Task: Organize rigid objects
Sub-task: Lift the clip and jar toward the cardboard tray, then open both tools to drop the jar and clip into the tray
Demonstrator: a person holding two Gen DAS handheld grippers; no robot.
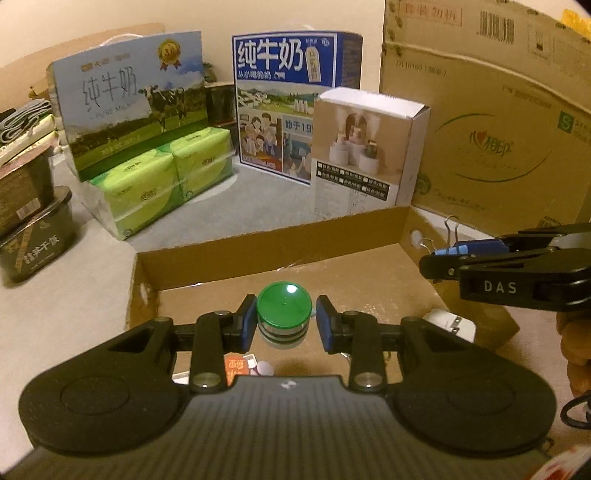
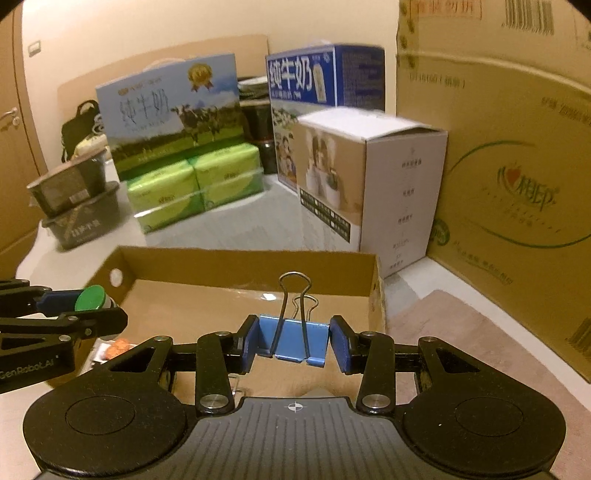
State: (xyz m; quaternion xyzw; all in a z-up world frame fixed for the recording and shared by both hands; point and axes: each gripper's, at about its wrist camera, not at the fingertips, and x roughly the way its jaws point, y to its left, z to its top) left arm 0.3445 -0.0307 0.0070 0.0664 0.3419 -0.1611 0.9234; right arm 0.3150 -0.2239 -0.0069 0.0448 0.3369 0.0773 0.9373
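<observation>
A cream wall (image 2: 147,33) and a wooden door (image 2: 9,147) stand in warm, dim light.
</observation>
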